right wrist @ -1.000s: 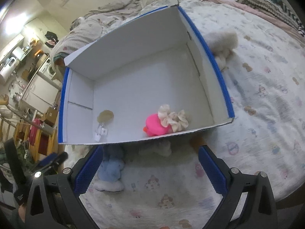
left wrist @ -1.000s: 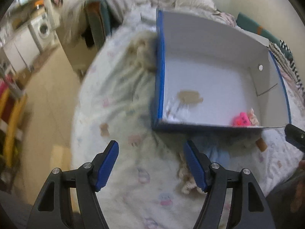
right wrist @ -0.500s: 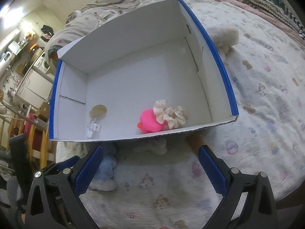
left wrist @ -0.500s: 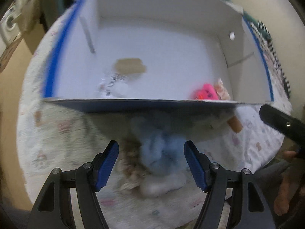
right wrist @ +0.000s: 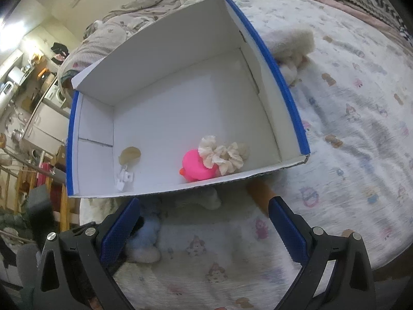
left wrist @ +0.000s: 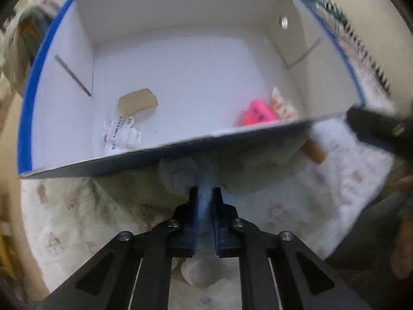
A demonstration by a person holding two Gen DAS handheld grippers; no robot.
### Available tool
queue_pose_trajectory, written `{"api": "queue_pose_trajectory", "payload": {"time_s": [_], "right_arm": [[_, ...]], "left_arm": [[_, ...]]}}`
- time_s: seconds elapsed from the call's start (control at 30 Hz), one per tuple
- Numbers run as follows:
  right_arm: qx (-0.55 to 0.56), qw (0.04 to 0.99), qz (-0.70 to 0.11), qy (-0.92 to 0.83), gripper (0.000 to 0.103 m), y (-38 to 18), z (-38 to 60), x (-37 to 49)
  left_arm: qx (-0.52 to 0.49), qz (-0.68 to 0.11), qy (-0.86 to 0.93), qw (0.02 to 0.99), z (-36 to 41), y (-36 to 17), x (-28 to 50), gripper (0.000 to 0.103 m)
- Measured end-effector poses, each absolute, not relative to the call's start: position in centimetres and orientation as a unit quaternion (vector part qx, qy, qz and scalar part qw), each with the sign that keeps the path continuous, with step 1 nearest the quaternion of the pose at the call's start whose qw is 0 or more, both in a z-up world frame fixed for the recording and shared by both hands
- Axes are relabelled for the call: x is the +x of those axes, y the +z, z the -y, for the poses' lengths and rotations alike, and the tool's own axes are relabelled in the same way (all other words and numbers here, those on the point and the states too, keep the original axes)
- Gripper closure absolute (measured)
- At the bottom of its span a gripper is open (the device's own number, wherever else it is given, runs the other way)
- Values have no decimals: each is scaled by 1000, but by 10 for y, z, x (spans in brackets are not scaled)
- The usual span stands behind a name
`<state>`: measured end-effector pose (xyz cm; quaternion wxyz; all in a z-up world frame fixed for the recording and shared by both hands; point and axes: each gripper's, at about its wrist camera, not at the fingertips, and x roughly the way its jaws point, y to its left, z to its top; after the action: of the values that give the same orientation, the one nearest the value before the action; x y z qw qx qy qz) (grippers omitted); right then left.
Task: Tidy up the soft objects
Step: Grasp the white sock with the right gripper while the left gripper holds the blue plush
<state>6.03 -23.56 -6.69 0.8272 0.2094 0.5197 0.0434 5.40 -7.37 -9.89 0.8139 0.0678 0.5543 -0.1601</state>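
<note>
Two tools work over a bed (right wrist: 361,134) covered with a pale quilt printed with small cartoon figures. The left tool (left wrist: 205,206) has its blue-padded jaws drawn nearly together, pinching a pale blue plush toy (left wrist: 180,178) that lies on the quilt just in front of the near wall of a white cardboard box (left wrist: 180,59) with blue outer edges. From the right wrist view the same blue plush toy (right wrist: 144,235) shows beside the right tool's left finger, with a white rounded part toward the camera. The right tool (right wrist: 204,230) hangs with its jaws spread wide and nothing between them, poised above the quilt before the box (right wrist: 180,98). Inside the box, near the front wall, a bright pink rubber duck (right wrist: 196,165) sits touching a cream ruffled scrunchie (right wrist: 224,155); toward the box's left side lie a brown paper patch (right wrist: 130,153) and a small crumpled white label (right wrist: 124,178). A cream fluffy plush (right wrist: 291,44) rests on the quilt against the outside of the box's right wall. Another cream soft piece (right wrist: 209,199) lies partly tucked under the box's front edge, and a tan object (right wrist: 260,193) pokes out beside it.
</note>
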Motion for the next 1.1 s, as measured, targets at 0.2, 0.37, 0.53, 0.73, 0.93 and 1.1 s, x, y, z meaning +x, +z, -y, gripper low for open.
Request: {"api": "queue_pose_trajectory", "payload": {"time_s": [0.2,0.37,0.53,0.73,0.93,1.1], "right_arm": [[240,806,-540,35,0,-81,248,63],[198,797,-570,21,6,-96,232,75],[142,779,-609,40,21,-121,201,96],[111,779,-616,43,30,-137,183,113],[114,773,-621,55,77,-145,182,112],[127,788,-598,74,77,-125,185,97]], "left_arm": [[-20,-531,-188,826,39,-58,43,95],[-56,-522,-179,832,0,-35,31,95],[-68,-518,-123,844,-37,-35,26,95],[-85,-525,-77,843,-63,-44,32,95],[-83,-529,-65,842,-60,-50,37,95],[-77,-528,-66,843,-54,-49,37,95]]}}
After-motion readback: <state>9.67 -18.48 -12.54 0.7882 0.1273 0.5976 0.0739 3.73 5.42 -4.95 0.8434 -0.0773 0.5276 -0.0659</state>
